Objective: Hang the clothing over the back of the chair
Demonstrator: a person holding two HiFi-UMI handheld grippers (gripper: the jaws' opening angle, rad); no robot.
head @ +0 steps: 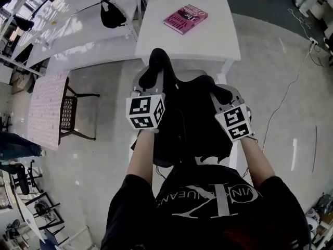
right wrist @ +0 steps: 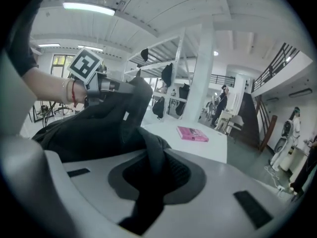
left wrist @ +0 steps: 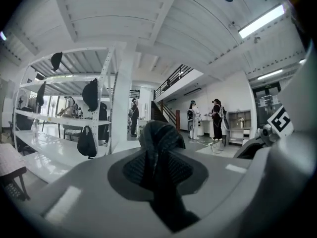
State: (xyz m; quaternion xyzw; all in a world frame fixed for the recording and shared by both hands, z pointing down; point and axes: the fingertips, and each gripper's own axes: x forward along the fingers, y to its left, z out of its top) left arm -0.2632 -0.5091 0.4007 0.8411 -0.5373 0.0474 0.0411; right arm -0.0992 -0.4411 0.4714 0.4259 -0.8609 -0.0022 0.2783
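Observation:
The black clothing [head: 190, 121] hangs stretched between both grippers in front of the person, just short of the white table [head: 218, 40]. My left gripper [head: 152, 78] is shut on a bunched corner of it, which stands up past the jaws [left wrist: 159, 142]. My right gripper [head: 220, 94] is shut on the other corner [right wrist: 148, 165], and the cloth trails off to the left from there. The right gripper view also shows the left gripper [right wrist: 111, 86] level with it across the cloth. The chair is hidden beneath the clothing in the head view.
A pink book [head: 186, 19] lies on the table. White shelving [head: 78, 30] with black bags stands at the left, and a patterned bench [head: 49, 111] sits below it. A cable [head: 291, 87] runs over the floor at the right. People [left wrist: 216, 118] stand far off.

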